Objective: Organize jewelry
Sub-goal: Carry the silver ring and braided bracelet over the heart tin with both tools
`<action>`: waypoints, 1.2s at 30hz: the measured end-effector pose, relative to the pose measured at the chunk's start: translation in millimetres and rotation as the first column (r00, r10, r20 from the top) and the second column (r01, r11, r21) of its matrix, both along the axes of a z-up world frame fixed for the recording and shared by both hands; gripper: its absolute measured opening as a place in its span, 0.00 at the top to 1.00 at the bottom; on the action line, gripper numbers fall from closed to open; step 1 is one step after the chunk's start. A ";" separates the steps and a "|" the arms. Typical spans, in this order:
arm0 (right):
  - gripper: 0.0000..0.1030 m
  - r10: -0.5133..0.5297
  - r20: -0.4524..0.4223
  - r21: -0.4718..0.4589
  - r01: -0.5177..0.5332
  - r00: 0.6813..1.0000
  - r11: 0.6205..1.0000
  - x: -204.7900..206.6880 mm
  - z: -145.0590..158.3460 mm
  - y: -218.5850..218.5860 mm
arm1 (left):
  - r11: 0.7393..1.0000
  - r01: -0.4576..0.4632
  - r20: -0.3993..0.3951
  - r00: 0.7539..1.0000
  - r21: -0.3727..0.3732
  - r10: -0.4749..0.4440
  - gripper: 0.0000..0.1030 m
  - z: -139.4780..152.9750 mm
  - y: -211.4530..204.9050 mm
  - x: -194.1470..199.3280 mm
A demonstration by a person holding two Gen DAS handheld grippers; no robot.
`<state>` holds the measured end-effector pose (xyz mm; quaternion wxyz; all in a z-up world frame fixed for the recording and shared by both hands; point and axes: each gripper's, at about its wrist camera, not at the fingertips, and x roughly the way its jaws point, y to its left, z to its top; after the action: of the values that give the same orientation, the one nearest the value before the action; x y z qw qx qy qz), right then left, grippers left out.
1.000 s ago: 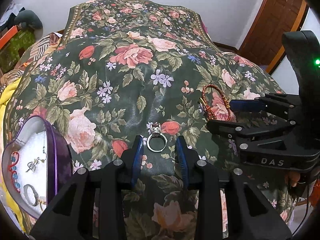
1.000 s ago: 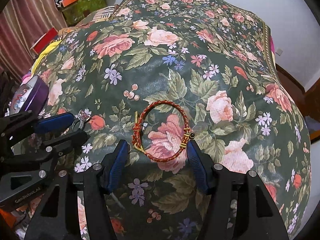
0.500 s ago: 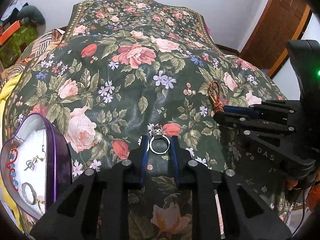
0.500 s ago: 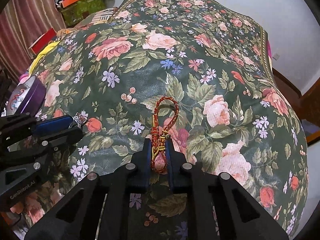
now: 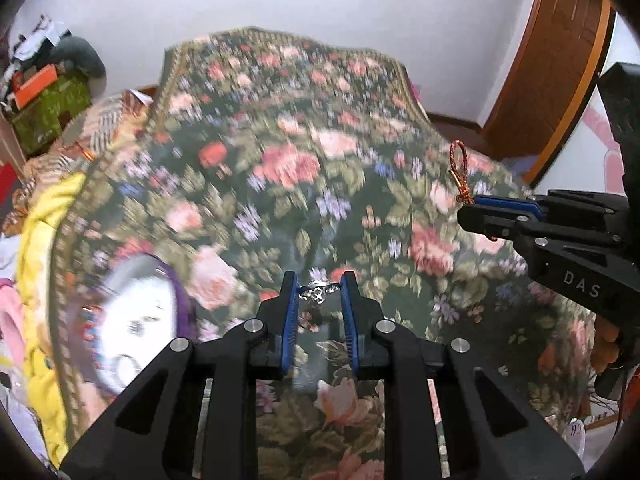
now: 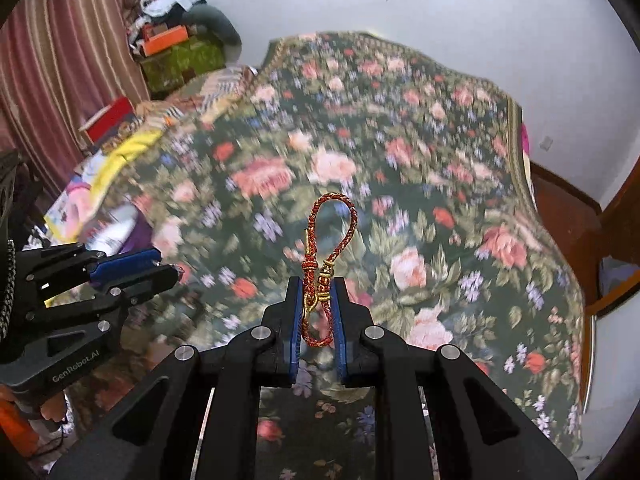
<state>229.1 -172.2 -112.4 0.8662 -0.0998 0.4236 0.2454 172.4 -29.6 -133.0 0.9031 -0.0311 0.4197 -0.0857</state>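
My left gripper is shut on a silver ring with a small ornament, held above the floral bedspread. My right gripper is shut on a red and gold braided bracelet, squeezed into a narrow loop that sticks up past the fingertips. From the left wrist view the bracelet shows at the right, pinched in the right gripper. A purple heart-shaped jewelry box with a white lining lies open at the lower left, blurred, with a few pieces inside. The left gripper appears at the left of the right wrist view.
Yellow and patterned cloths lie bunched along the bed's left side. Boxes and clutter stand by a striped curtain at the back left. A wooden door is at the right, a white wall behind the bed.
Both grippers closed on their pieces about half a second ago. Since then both have lifted off the bedspread, carrying the ring and the bracelet; the background is motion-blurred and more of the room shows.
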 end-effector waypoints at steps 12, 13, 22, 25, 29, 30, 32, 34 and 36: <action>0.88 0.086 0.114 0.080 -0.095 0.990 0.992 -27.5 46.1 40.3 | 0.996 -0.092 0.186 0.978 0.004 0.089 0.81 68.6 46.7 -40.2; 0.88 0.095 0.118 0.087 -0.105 0.989 0.991 -29.6 48.6 45.0 | 0.995 -0.102 0.198 0.975 0.005 0.098 0.81 72.6 51.0 -43.3; 0.88 0.173 0.133 0.123 -0.189 0.976 0.974 -44.1 56.9 85.8 | 0.985 -0.174 0.244 0.955 0.010 0.167 0.81 86.9 88.8 -61.0; 0.88 0.200 0.127 0.127 -0.216 0.972 0.968 -46.7 54.9 99.5 | 0.980 -0.197 0.242 0.951 0.000 0.192 0.81 85.6 101.6 -64.2; 0.88 0.231 0.114 0.129 -0.244 0.966 0.961 -49.2 48.9 113.8 | 0.976 -0.219 0.237 0.947 -0.013 0.216 0.81 82.2 115.1 -65.9; 0.88 0.237 0.109 0.129 -0.250 0.965 0.960 -49.2 46.6 117.3 | 0.975 -0.222 0.235 0.947 -0.017 0.220 0.81 80.9 118.4 -65.5; 0.88 0.248 0.094 0.127 -0.259 0.964 0.958 -48.8 41.4 124.8 | 0.974 -0.226 0.231 0.947 -0.020 0.225 0.81 78.1 122.8 -65.5; 0.88 0.259 0.074 0.125 -0.267 0.963 0.956 -47.3 34.7 131.0 | 0.973 -0.230 0.223 0.947 -0.026 0.230 0.81 73.8 126.2 -64.9; 0.88 0.267 0.058 0.123 -0.273 0.962 0.954 -47.4 29.9 136.6 | 0.972 -0.231 0.213 0.949 -0.031 0.233 0.81 68.5 129.5 -62.6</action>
<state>181.7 -35.7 -82.5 0.8377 -0.1050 0.3715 0.3864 109.7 99.9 -64.6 0.9469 -0.0735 0.3127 0.0168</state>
